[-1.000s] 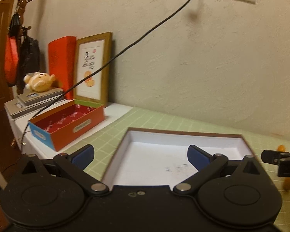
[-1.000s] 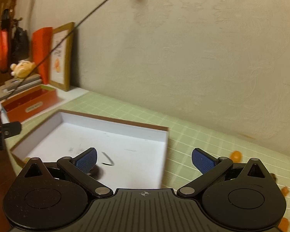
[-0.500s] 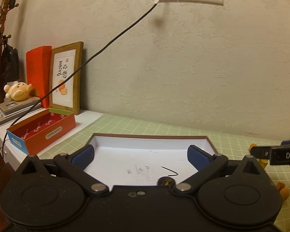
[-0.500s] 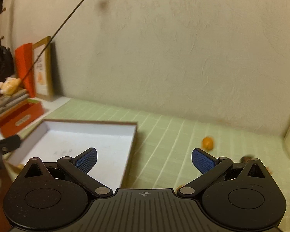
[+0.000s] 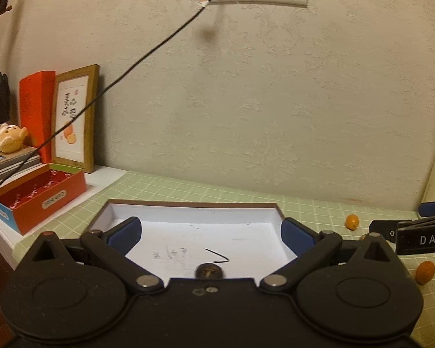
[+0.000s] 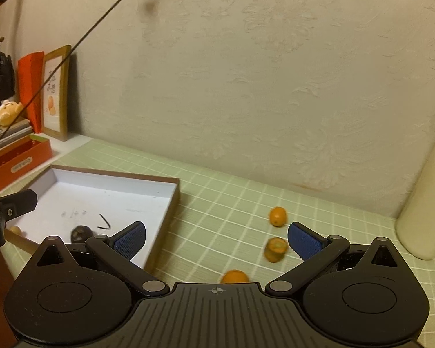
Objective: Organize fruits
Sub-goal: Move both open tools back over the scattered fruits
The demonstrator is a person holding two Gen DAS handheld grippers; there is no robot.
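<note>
A shallow white box with a brown rim [image 5: 188, 204] lies on the green checked mat; it also shows at the left in the right wrist view [image 6: 171, 200]. A small dark round fruit [image 5: 209, 271] [image 6: 81, 233] lies inside it. Three small orange kumquats [image 6: 277, 216] [image 6: 275, 249] [image 6: 235, 276] lie on the mat right of the box; two show in the left wrist view [image 5: 351, 221] [image 5: 424, 272]. My left gripper [image 5: 211, 233] is open and empty over the box. My right gripper [image 6: 216, 240] is open and empty above the mat, near the kumquats.
An open red box [image 5: 40, 197] stands left of the mat, with a framed picture [image 5: 74, 119], a red card and a plush toy [image 5: 7, 139] behind. A black cable [image 5: 130, 69] hangs from the wall socket. A cream container [image 6: 423, 203] stands at the right.
Both grippers have swung right. The right gripper left the box and now faces the kumquats. The left gripper now faces the box squarely. Both stay open.
</note>
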